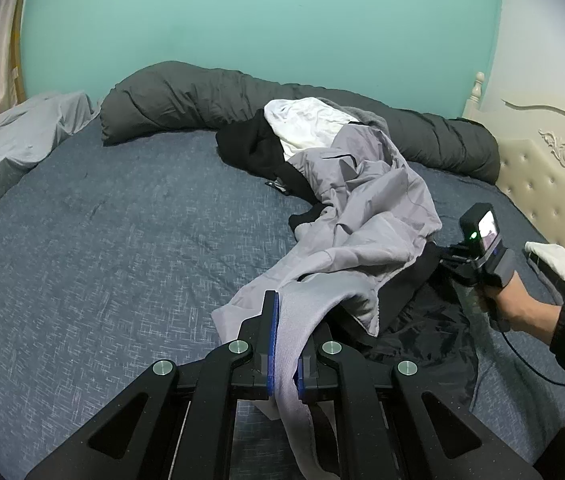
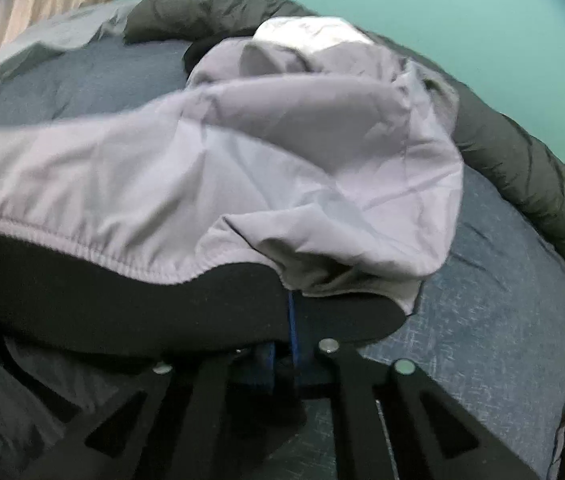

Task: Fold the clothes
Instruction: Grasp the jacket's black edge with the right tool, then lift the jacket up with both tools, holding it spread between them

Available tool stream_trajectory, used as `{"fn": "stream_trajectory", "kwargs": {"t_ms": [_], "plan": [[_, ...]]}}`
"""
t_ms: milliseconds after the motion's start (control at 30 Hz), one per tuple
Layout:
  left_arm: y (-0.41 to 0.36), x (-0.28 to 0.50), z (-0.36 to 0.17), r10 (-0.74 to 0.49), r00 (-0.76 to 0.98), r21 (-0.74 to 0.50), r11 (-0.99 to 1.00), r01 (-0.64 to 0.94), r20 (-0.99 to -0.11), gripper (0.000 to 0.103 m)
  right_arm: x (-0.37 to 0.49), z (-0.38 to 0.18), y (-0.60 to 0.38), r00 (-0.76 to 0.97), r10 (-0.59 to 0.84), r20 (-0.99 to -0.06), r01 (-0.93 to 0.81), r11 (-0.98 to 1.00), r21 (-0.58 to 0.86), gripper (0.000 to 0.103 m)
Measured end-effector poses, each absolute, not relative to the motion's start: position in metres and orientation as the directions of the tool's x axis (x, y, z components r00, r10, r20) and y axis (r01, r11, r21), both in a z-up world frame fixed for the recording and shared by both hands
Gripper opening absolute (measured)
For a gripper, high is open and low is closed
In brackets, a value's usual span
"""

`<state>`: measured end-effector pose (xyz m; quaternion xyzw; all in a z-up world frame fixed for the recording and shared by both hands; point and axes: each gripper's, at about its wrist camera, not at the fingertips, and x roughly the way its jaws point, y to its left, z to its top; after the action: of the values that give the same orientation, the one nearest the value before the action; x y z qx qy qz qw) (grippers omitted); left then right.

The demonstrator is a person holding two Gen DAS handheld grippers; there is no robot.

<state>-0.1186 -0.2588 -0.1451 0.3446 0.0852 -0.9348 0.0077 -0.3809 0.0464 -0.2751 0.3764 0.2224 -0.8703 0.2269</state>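
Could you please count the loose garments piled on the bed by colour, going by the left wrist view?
Grey: 1, the grey jacket, held by the left gripper.
Black: 1, the black garment; more black cloth in front may be a separate piece.
White: 1, the white garment.
Total: 3

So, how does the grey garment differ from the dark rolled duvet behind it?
The grey garment is light, smooth and crumpled loosely; the dark rolled duvet is charcoal, puffy and rolled into a long tube. The garment is pinched by the left gripper; the duvet lies untouched by the wall. Both rest on the blue bed.
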Motion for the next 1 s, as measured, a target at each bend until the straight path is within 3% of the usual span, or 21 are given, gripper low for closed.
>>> {"fn": "stream_trajectory", "kwargs": {"t_ms": [400, 1000], "plan": [[-0.249, -0.097, -0.095, 0.014, -0.806, -0.126, -0.989, 0.075, -0.591, 0.006, -0.344, -0.146, 0.088, -0.748, -0.306, -0.589, 0.476, -0.866, -0.154, 0.002], [-0.218, -0.036, 0.083, -0.012, -0.923, -0.074, -0.996, 0.044, -0.385, 0.005, -0.206, 0.122, 0.171, -0.901, -0.323, -0.290, 0.382, -0.908, -0.172, 0.002]]}}
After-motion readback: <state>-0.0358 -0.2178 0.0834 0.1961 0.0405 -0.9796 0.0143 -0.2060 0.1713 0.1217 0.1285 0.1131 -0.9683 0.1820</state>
